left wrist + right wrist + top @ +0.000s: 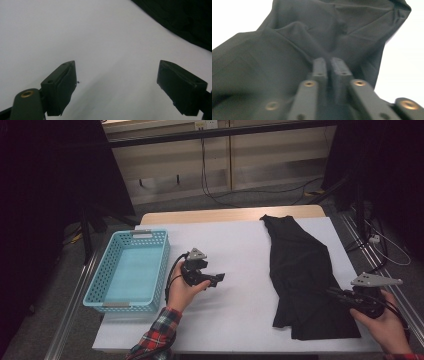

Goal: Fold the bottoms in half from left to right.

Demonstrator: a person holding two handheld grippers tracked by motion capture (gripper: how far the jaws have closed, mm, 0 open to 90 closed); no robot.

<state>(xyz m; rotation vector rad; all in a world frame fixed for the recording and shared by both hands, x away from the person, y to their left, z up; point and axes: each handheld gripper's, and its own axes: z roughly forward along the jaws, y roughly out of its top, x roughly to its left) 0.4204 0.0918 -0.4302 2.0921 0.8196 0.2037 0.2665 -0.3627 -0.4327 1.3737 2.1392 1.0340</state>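
A black cloth (300,270) lies crumpled along the right half of the white table (235,245). My right gripper (332,292) reaches over the cloth's near right part from the table's right edge. In the right gripper view the right gripper (328,62) has its jaws almost together, and a raised fold of the cloth (287,50) runs into the tips, pinched there. My left gripper (220,278) hovers over bare table left of centre. Seen in its own view, the left gripper (116,82) stands open with nothing between the jaws, and the cloth (185,22) shows at the upper right.
A light blue perforated basket (142,234) stands at the table's left edge with nothing in it. Cables trail on the floor beyond the table's far and right sides. White table surface lies between the basket and the cloth.
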